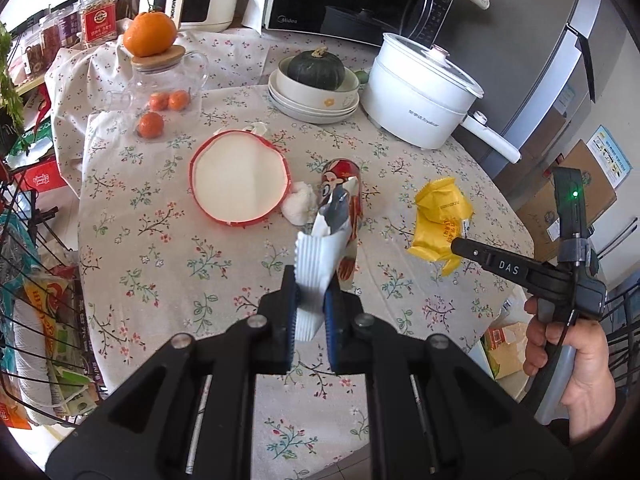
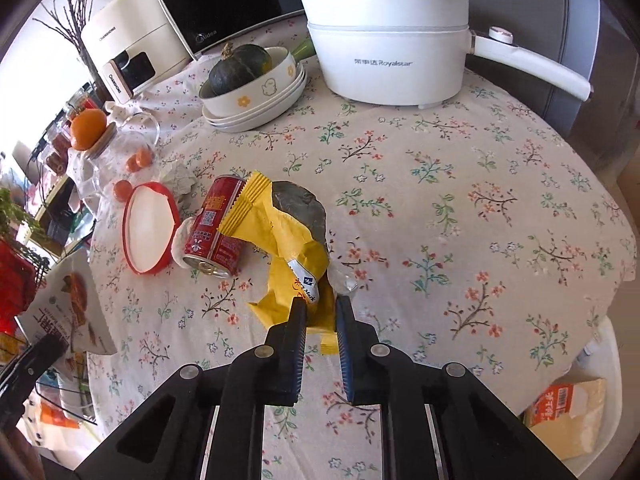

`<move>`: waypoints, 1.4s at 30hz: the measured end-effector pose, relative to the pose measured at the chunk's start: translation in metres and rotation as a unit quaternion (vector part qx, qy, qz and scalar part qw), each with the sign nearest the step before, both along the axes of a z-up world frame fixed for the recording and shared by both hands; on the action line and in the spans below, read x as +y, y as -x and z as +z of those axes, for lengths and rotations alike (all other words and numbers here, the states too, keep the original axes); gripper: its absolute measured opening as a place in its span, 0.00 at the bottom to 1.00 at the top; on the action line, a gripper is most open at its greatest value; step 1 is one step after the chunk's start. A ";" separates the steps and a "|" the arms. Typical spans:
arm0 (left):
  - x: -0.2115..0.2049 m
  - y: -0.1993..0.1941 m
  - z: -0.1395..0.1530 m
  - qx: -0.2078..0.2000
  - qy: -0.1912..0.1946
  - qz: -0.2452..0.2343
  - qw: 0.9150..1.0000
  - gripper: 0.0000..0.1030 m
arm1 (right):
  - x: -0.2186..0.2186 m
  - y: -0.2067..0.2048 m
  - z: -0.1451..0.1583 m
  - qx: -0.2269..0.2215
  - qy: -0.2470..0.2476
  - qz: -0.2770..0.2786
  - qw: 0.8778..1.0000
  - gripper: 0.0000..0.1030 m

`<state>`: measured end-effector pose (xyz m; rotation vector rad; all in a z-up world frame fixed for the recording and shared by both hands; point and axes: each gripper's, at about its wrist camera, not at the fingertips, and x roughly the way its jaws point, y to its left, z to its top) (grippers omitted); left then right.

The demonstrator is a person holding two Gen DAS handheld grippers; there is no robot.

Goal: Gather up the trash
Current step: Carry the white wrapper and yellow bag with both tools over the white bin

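Both tongs clenched on wrappers, mid-pickup.

The left gripper (image 1: pixel 311 312), low centre of its view, is clamped on a white crimped-edge foil wrapper (image 1: pixel 318 256) held above the floral tablecloth (image 1: pixel 160 240). The right gripper (image 2: pixel 321 320), low centre of its own view, pinches the near end of a crumpled yellow plastic snack packet (image 2: pixel 280 236). A red drink can (image 2: pixel 218 228), a wad of white tissue (image 1: pixel 298 202) and a round red-rimmed paper lid (image 1: pixel 240 178) lie mid-left, uncollected. Next, I judge: carry both wrappers to a bin, which I cannot identify here.
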<state>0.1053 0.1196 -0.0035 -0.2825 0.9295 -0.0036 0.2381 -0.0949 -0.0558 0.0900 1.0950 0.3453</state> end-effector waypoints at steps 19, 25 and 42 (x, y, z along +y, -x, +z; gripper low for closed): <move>-0.126 -0.013 0.010 -0.023 -0.004 -0.130 0.991 0.13 | -0.123 0.056 0.044 -0.033 0.019 -0.049 0.998 0.15; -0.170 -0.015 0.005 -0.022 -0.006 -0.179 0.984 0.13 | -0.177 0.068 0.036 -0.025 0.035 -0.084 0.996 0.15; -0.285 0.000 -0.054 0.014 -0.012 -0.301 0.954 0.13 | -0.275 0.099 0.001 0.035 0.052 -0.155 0.986 0.16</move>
